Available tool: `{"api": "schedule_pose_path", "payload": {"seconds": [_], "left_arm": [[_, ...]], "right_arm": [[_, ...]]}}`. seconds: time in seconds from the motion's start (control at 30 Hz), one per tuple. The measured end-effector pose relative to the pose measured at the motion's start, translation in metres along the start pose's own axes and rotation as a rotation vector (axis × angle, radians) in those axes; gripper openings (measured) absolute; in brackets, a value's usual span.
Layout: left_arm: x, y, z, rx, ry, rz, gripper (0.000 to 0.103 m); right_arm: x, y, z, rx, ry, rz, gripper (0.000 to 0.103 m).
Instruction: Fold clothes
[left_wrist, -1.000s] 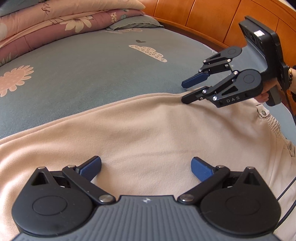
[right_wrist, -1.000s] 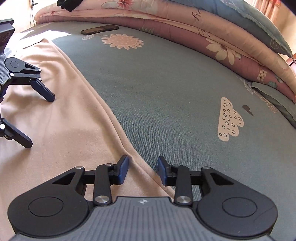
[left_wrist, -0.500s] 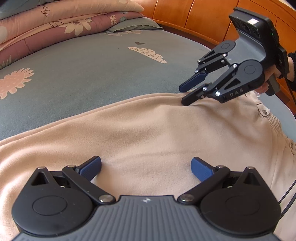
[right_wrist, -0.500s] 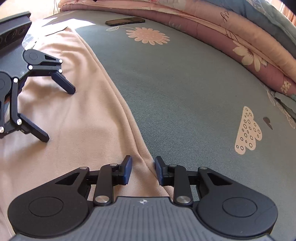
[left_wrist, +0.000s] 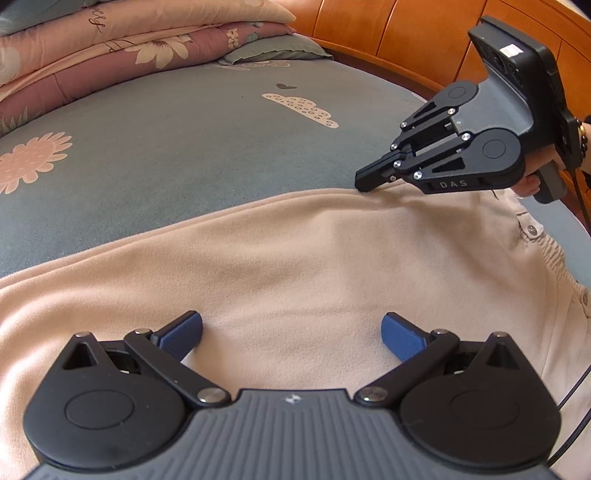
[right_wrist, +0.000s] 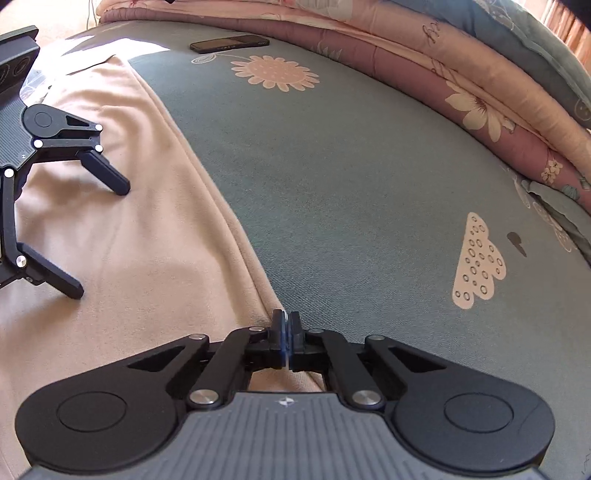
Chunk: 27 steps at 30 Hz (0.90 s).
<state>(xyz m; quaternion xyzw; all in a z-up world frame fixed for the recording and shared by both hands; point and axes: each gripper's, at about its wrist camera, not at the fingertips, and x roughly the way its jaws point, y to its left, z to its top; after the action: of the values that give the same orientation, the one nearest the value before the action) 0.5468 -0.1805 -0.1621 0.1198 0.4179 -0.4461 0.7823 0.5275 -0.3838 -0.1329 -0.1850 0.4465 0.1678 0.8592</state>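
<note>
A beige garment (left_wrist: 295, 258) lies spread flat on the bed, with an elastic band and buttons (left_wrist: 532, 229) at its right end. My left gripper (left_wrist: 291, 332) hovers open over its near part, blue pads wide apart with nothing between them. My right gripper (left_wrist: 364, 182), held by a hand, is down at the garment's far edge and shut on it; the cloth puckers at its tips. In the right wrist view the right gripper (right_wrist: 285, 325) has its pads pressed together on the hem of the garment (right_wrist: 110, 240). The open left gripper (right_wrist: 92, 232) stands to the left.
The grey-green bed sheet (left_wrist: 184, 147) has flower and cloud prints. Folded quilts (right_wrist: 480, 85) are stacked along the far side, with a pillow (left_wrist: 273, 48) beside them. A dark phone (right_wrist: 229, 43) lies on the sheet. A wooden headboard (left_wrist: 406, 37) runs behind.
My right gripper's jaws have closed from partly open to fully shut on the garment's edge. My left gripper has stayed in place, still open.
</note>
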Motion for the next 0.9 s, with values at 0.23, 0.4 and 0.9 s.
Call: {"api": "schedule_pose_path", "payload": {"seconds": [0.23, 0.4, 0.9], "left_arm": [[-0.018, -0.01, 0.016, -0.042, -0.047, -0.065, 0.102], [-0.01, -0.041, 0.036, 0.049, -0.058, -0.145, 0.102], [0.08, -0.094, 0.08, 0.149, 0.024, -0.209, 0.102]], "right_arm": [[-0.022, -0.038, -0.02, 0.356, -0.036, -0.083, 0.002], [-0.07, -0.034, -0.061, 0.534, -0.06, -0.109, 0.009], [-0.075, -0.037, -0.114, 0.726, -0.112, -0.24, 0.029]]}}
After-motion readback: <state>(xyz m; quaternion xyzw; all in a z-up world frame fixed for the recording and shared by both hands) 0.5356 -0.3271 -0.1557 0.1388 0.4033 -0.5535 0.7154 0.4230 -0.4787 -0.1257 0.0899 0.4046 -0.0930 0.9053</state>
